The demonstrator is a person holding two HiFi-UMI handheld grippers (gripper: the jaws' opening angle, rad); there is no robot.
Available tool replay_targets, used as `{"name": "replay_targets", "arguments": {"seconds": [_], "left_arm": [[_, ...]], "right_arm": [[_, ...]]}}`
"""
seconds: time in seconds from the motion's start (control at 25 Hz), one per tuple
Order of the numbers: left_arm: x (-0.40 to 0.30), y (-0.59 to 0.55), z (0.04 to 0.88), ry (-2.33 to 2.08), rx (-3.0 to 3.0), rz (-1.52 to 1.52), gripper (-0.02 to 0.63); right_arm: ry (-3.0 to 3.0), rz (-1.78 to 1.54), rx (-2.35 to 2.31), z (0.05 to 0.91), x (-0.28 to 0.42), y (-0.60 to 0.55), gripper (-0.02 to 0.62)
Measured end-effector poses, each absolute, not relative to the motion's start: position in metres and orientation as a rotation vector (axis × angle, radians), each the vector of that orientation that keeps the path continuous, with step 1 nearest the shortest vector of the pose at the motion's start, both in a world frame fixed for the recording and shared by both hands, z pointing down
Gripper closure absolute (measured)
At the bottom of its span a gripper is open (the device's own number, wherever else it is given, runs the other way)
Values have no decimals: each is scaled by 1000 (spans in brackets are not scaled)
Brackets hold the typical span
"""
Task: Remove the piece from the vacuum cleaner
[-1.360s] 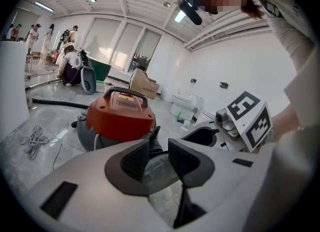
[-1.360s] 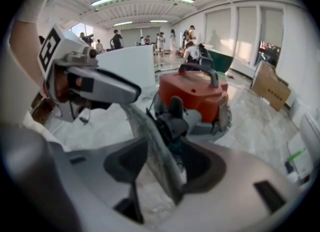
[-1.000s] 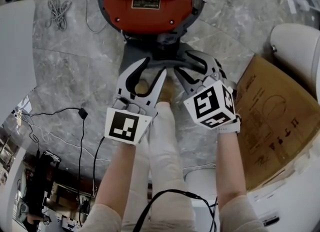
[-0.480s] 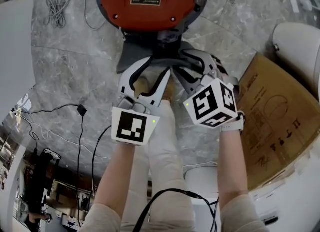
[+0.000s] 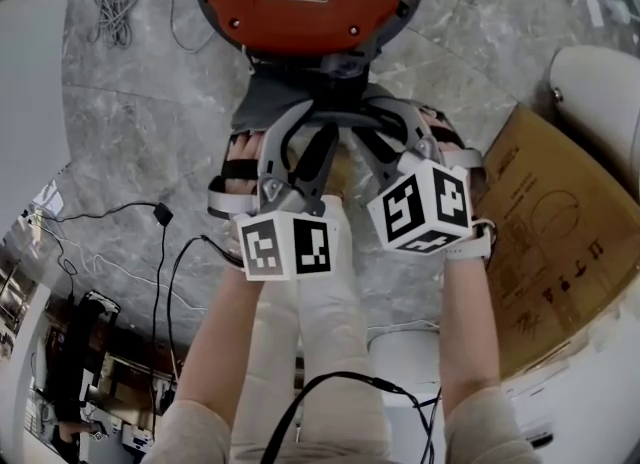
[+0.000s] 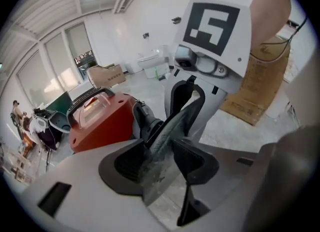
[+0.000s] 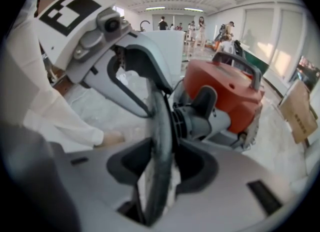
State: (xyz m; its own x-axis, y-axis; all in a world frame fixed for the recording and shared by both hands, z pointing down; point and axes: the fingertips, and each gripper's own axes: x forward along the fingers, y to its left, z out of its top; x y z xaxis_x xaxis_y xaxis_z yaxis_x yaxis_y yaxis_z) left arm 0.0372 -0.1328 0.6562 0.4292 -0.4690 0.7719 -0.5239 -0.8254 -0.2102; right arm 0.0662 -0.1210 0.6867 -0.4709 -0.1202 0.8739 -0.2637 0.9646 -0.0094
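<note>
While both grippers grip the grey piece [image 5: 262, 104] that juts toward the near side from the red vacuum cleaner [image 5: 300, 12], the step in hand is judged to be drawing it off the grey neck [image 7: 200, 121] that joins it to the body.

The left gripper [image 5: 312, 124] is clamped on the thin plate. Its jaws have just opened a little, but both pads lie against the plate. The right gripper [image 5: 362, 127], whose jaws have just been closing, pinches the same plate edge-on, just beside the neck. The two grips sit close together, left of and right of the joint.

A clean removal probably calls for an even pull by both hands straight along the neck, toward the near side. Unequal force or a roll of either wrist could bend the plate or jam the joint.

The cleaner rests unrestrained on the stone floor [image 5: 140, 122] and may follow the pull. No catch can be seen at the joint, so a stiff start should be met with a gentle wiggle, not a jerk. Smooth pads on so thin an edge may slip.
</note>
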Motion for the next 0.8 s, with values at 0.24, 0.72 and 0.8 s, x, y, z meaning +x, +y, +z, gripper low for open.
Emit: {"name": "replay_targets", "arguments": {"seconds": [0.24, 0.72, 0.8], "left_arm": [[35, -134, 659, -836, 2608, 1630, 418], [31, -128, 675, -459, 2516, 1865, 374], [31, -123, 681, -400, 2509, 1898, 374]], "right_arm": [[-2058, 157, 274, 686, 66, -119, 471], [-2058, 158, 293, 686, 66, -117, 492], [-2056, 158, 292, 687, 66, -116, 492]]}}
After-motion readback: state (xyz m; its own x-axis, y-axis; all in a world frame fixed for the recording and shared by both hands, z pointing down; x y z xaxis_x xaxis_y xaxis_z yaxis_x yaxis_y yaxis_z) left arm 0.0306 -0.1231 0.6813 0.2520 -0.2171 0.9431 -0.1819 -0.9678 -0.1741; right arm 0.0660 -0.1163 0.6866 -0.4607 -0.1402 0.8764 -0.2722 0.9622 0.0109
